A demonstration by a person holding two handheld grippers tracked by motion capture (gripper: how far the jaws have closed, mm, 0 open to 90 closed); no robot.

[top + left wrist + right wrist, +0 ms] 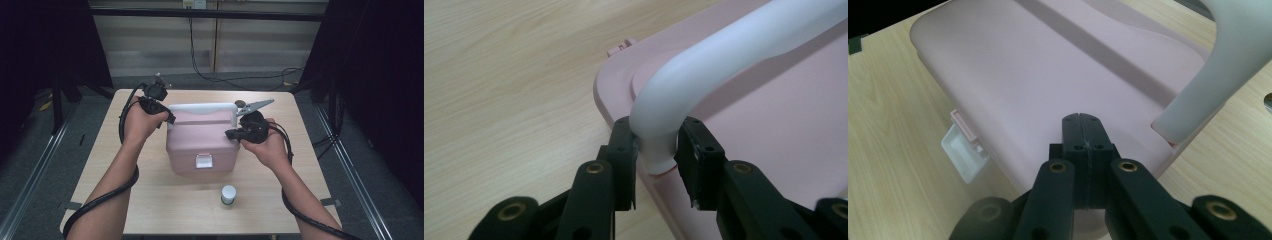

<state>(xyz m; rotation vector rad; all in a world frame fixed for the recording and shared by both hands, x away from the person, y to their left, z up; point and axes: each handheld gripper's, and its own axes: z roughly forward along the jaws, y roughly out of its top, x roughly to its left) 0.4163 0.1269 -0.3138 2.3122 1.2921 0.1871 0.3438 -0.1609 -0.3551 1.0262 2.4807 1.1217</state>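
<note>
Left gripper (656, 165) jaws hiding handle (704, 80) base

Your high view is dim and soft, with black curtains at left and right; light falls from overhead onto the desk (150, 200). Your claw views are brighter — near black parts blur, no glare.

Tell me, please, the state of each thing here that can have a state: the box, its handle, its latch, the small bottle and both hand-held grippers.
Pink box: lid closed, standing on the table.
White handle: raised upright.
White latch: down, looks fastened.
Small bottle: upright, cap on, apart from the box.
Left hand-held gripper: jaws around the handle's base, seemingly touching it.
Right hand-held gripper: shut, empty, over the lid.
</note>
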